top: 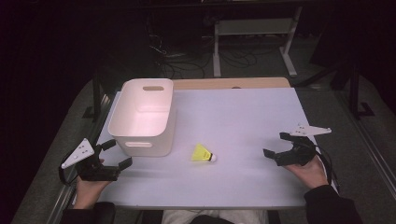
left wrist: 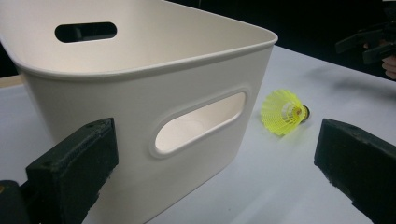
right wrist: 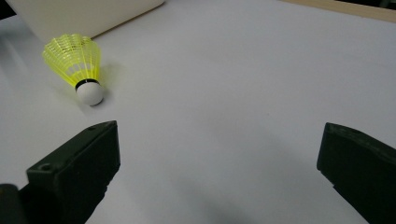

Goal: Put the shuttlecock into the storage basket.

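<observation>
A yellow shuttlecock (top: 203, 153) with a white cork tip lies on its side on the white table (top: 243, 116), just right of the white plastic bin (top: 144, 116). The bin is empty and has slot handles. My left gripper (top: 116, 154) is open at the table's front left corner, close to the bin's near wall (left wrist: 140, 140); the shuttlecock (left wrist: 283, 112) lies beyond its right jaw. At the right side my right gripper (top: 276, 145) stands open and points left toward the shuttlecock (right wrist: 78, 65), a good gap away. Nothing sits between either pair of jaws.
A wooden strip (top: 233, 83) runs along the table's far edge. Beyond it, on the dark floor, stand a white metal frame (top: 254, 37) and loose cables (top: 187, 60). Broad bare tabletop lies between the bin and my right gripper.
</observation>
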Motion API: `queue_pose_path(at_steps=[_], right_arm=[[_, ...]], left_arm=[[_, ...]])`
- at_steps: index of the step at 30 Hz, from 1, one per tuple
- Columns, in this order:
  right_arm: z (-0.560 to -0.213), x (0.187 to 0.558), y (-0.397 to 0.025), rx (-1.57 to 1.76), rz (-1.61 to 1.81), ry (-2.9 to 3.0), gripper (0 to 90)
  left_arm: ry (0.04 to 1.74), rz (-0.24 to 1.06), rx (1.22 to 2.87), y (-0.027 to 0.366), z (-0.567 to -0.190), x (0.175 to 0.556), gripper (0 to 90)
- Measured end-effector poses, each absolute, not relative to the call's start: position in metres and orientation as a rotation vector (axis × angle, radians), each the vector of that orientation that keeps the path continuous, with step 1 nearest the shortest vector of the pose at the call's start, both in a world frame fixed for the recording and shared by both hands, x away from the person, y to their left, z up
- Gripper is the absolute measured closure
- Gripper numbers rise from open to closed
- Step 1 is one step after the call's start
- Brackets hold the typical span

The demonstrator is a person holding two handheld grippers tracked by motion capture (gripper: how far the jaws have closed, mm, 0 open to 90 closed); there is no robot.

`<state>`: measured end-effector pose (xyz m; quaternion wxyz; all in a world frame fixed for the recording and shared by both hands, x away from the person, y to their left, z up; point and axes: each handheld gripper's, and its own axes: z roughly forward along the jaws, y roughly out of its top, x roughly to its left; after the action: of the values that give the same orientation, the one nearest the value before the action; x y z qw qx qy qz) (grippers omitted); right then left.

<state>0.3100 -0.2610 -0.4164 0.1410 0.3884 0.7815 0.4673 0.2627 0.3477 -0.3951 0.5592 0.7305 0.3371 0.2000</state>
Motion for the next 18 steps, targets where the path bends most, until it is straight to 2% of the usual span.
queue_pose_path(at_steps=[18], right_arm=[[-0.415, 0.3089, -0.2606, 1.119, 1.347, 2.26, 0.0]], left_arm=[[0.792, 0.464, 1.725, 0.3472, -0.3952, 0.2622, 0.0]])
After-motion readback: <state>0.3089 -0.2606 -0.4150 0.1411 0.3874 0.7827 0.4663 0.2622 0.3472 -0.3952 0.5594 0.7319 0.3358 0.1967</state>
